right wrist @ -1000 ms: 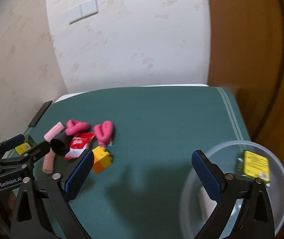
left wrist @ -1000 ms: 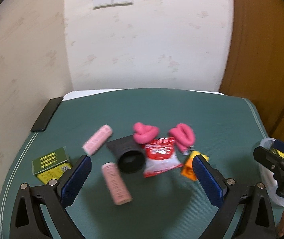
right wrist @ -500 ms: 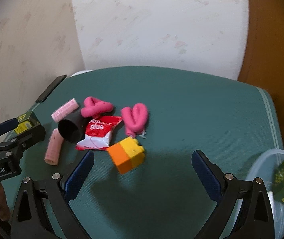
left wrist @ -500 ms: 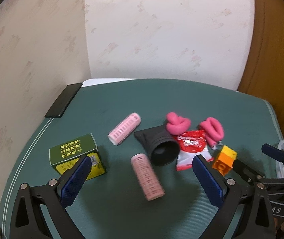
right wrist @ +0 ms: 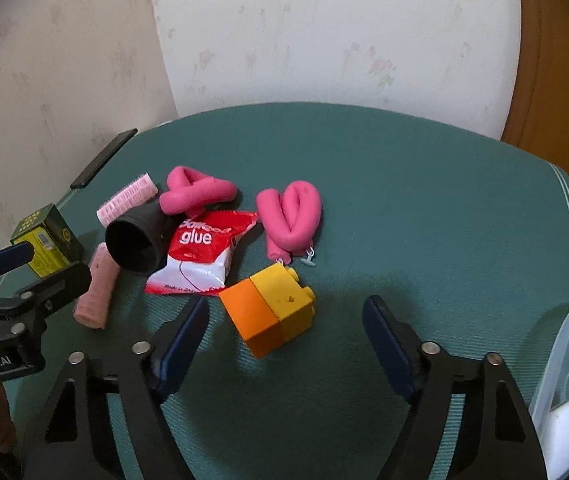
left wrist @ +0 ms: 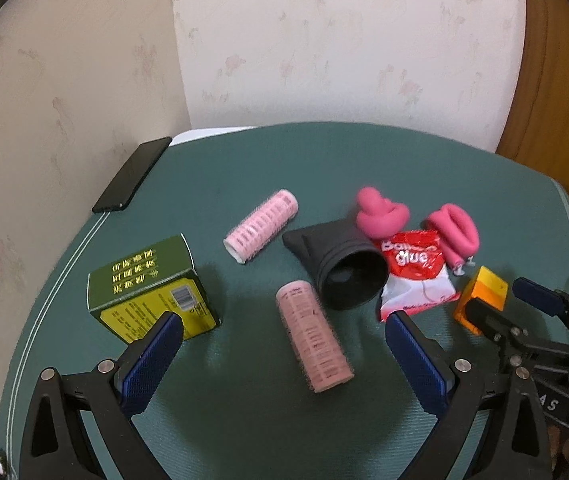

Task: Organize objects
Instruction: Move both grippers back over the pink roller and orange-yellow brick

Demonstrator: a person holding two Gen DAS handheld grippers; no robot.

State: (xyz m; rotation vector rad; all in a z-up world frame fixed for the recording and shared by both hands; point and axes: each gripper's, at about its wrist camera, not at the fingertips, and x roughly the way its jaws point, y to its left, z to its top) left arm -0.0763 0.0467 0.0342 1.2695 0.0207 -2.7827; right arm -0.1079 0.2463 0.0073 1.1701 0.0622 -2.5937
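Over the green mat (right wrist: 404, 184), both grippers had swung in on the clutter, and what a shift in a single second! A second ago the right gripper (right wrist: 284, 328) hung above the clear tub (right wrist: 564, 344); half a second on it had left the tub behind, and at this moment it sat low with its jaws spread wide, the orange-and-yellow block (right wrist: 270, 312) right between the blue pads and untouched. That read as the next pick, with the tub waiting at the right edge, a green carton already inside.

Meanwhile the left gripper (left wrist: 280, 350) had crept closer too, jaws spread and holding nothing. The nearer pink roller (left wrist: 314, 344) lay just ahead between its fingers, and the green box (left wrist: 152, 292) stood just beside the left pad.

Everything else was still out on the mat: a second roller (left wrist: 262, 226), the black cone (left wrist: 344, 264), the red glue packet (right wrist: 204, 256) and two pink foam twists (right wrist: 292, 216), bunched and touching. Plenty of sorting was left, by the look of it.
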